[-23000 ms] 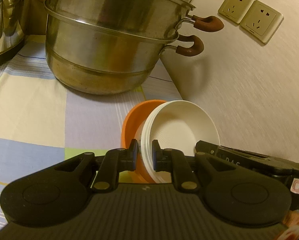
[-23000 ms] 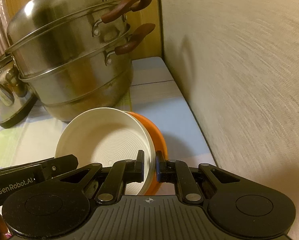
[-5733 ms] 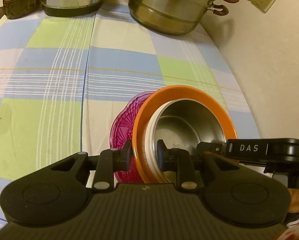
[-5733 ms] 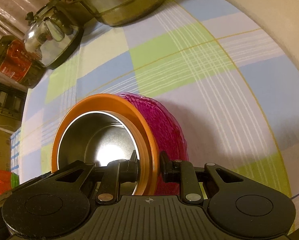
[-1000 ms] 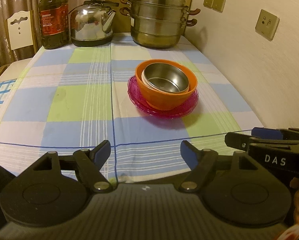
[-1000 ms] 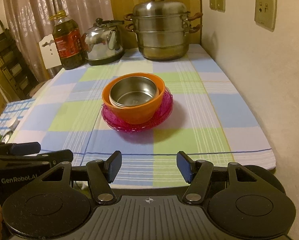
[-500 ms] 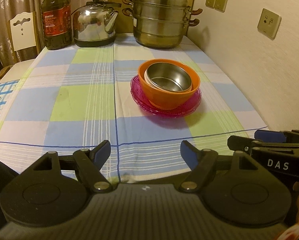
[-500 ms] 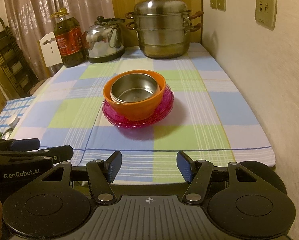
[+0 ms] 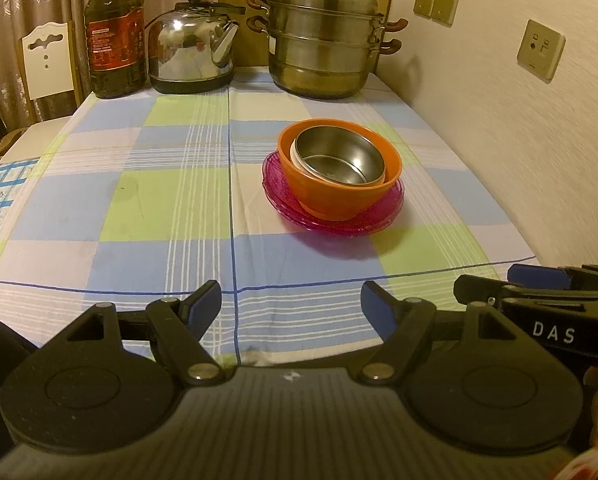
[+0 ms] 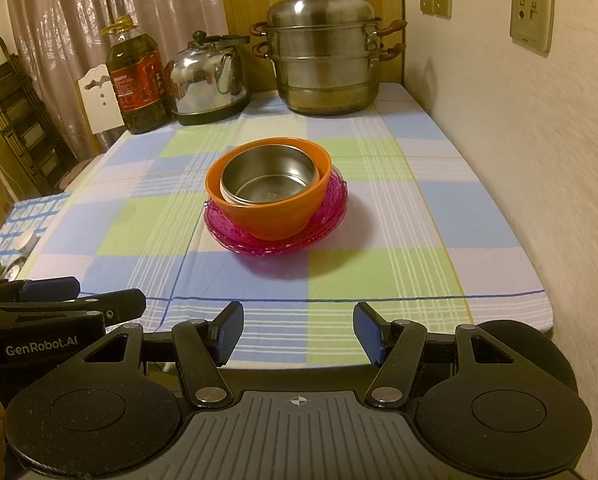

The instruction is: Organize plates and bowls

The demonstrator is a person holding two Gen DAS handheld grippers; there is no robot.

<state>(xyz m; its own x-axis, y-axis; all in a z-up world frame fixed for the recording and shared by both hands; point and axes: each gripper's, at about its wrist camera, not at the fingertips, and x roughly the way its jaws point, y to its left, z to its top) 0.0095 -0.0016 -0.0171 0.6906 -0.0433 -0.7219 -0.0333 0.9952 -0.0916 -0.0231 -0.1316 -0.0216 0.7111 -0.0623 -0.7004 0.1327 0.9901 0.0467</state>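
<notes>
The sorting looks finished: on the checked-cloth table (image 9: pixel 171 200), right of centre, a shiny steel bowl (image 9: pixel 339 162) sits inside a white bowl (image 9: pixel 294 157) of which only a rim edge shows, both nested in a round orange plastic bowl (image 9: pixel 339 196) that stands on a translucent magenta plate (image 9: pixel 333 224), and no loose dish shows elsewhere. The left gripper (image 9: pixel 291 308) and right gripper (image 10: pixel 295 334) hover at the near table edge, well apart from the stack, angled downward, each with fingers spread apart and holding nothing.
</notes>
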